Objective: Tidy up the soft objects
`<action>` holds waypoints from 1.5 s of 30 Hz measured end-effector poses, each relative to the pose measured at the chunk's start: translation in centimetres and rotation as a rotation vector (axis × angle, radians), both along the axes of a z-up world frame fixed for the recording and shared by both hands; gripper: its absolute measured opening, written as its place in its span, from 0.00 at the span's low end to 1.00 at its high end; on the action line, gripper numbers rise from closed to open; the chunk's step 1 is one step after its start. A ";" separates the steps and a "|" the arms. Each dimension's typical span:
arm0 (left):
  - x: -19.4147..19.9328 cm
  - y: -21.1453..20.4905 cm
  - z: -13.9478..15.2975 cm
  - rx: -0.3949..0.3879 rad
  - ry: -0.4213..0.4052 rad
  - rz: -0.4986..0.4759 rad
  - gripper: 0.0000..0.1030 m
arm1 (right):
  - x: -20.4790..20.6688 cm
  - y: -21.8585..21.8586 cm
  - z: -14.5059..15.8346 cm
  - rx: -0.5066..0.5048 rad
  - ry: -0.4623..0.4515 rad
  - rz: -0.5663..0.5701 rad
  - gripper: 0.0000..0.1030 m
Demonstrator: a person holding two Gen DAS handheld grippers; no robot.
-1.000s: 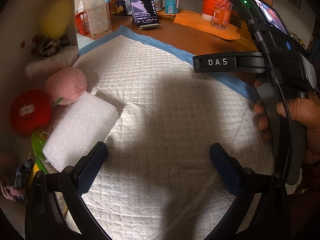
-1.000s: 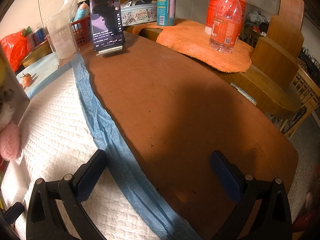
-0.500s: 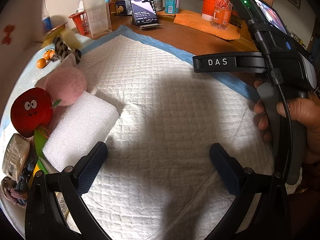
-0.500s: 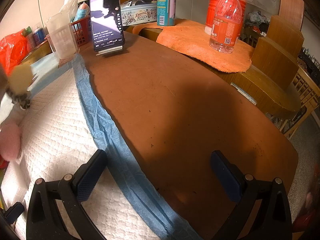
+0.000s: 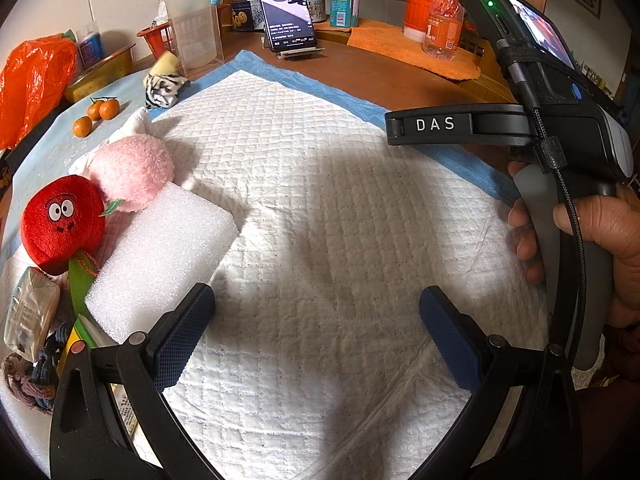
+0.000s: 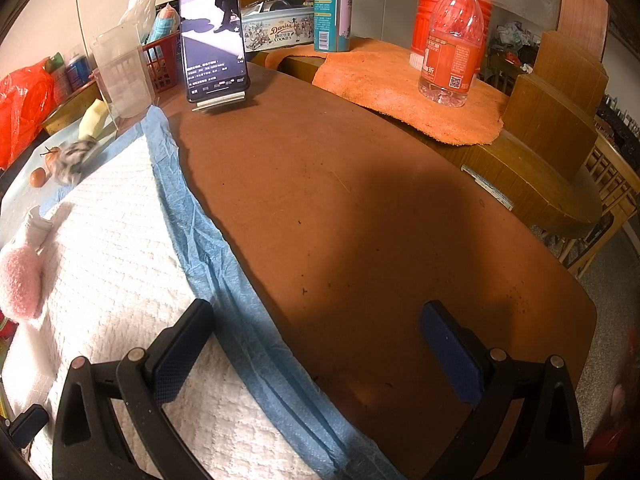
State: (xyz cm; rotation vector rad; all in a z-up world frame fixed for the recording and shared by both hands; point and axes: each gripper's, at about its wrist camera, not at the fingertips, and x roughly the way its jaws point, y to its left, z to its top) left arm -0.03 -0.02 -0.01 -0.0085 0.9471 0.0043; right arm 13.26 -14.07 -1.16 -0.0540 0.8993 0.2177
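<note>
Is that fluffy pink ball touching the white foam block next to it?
Touching. In the left wrist view the pink ball rests against the top corner of the foam block, with no gap showing between them.

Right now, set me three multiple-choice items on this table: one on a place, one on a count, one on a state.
1. The white foam block lies
A. on the orange cloth
B. on the quilted pad, beside the red plush
C. inside the clear container

2. Small orange fruits near the pad:
A. one
B. three
C. six

3. The left tool is
A. open, holding nothing
B. shut on the foam block
C. shut on the pink plush

Answers:
1 B, since it rests on the quilted pad next to the red plush.
2 B, since three fruits show.
3 A, since its fingers stand wide apart over bare pad.
</note>
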 end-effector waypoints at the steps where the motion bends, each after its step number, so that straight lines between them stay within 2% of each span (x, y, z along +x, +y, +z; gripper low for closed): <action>1: 0.0 0.0 0.0 0.000 0.000 0.000 1.00 | 0.0 0.0 0.0 0.000 0.000 0.000 1.00; 45: -0.6 -0.3 0.0 0.003 0.012 0.010 1.00 | 0.0 0.0 0.0 0.000 0.000 0.000 1.00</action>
